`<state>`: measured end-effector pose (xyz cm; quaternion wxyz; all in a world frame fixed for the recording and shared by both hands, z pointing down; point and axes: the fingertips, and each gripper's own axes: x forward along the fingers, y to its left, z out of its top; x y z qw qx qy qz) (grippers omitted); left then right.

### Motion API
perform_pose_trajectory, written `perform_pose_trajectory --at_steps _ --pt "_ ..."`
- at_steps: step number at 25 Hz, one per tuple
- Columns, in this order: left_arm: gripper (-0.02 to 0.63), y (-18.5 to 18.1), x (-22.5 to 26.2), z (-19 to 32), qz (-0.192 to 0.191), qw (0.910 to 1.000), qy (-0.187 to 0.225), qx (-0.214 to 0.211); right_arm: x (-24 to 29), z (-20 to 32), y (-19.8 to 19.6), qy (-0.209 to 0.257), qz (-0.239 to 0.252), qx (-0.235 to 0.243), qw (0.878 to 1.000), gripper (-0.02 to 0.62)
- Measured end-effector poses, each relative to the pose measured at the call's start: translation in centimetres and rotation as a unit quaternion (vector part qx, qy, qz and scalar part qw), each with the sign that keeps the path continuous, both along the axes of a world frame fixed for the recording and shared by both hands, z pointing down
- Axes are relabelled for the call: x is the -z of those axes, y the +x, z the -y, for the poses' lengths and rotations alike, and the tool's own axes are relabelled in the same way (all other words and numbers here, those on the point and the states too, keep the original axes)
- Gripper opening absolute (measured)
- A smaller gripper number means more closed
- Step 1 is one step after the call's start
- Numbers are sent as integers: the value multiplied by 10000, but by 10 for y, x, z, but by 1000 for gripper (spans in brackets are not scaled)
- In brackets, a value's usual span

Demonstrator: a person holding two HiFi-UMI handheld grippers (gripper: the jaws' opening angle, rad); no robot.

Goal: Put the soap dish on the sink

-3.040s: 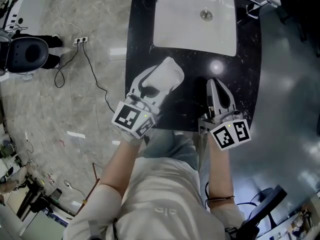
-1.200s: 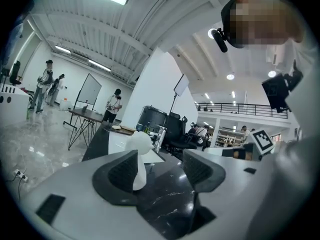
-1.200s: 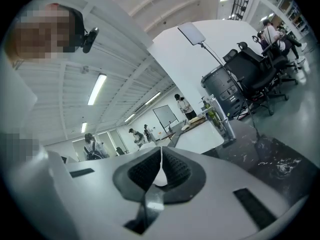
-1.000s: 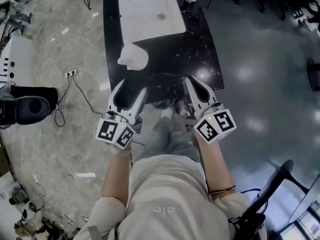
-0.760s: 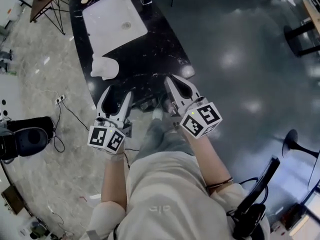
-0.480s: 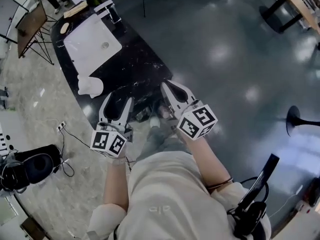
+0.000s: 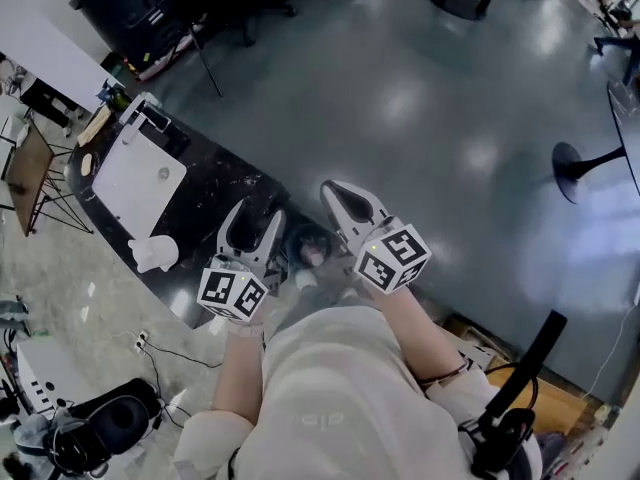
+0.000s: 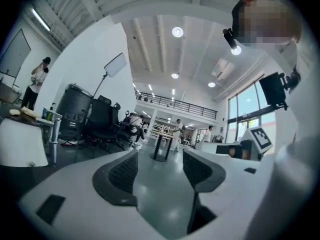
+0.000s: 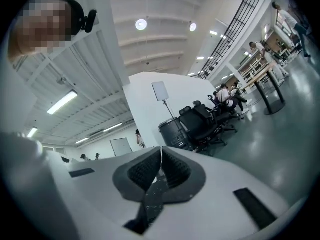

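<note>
Change: person is turning away, both tongs withdrawing from the surface (image 7: 225, 200) | left tongs (image 7: 256, 214) gaping, empty | right tongs (image 7: 336, 189) pressed together, empty | dish (image 7: 153, 253) lying released on the surface, just beside the sink (image 7: 135, 173), far left | task appearing done.

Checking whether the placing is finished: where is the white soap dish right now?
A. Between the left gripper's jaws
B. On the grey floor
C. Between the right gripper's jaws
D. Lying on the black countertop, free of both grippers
D: in the head view the soap dish lies on the black countertop near the white basin. The left gripper is open and empty, and the right gripper is shut on nothing.
</note>
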<state>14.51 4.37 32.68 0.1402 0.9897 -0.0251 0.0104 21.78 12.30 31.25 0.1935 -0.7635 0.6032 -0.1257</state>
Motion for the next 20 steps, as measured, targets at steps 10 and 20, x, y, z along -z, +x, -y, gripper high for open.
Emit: perform_pose_trajectory --at_steps 10,20 --pt "267 85 8 -93 59 9876 -128 -1567 8 -98 58 59 134 -1349 9907 25" --pt "264 116 9 -140 23 9679 -645 -2430 2 -152 75 3 194 -2182 9757 25"
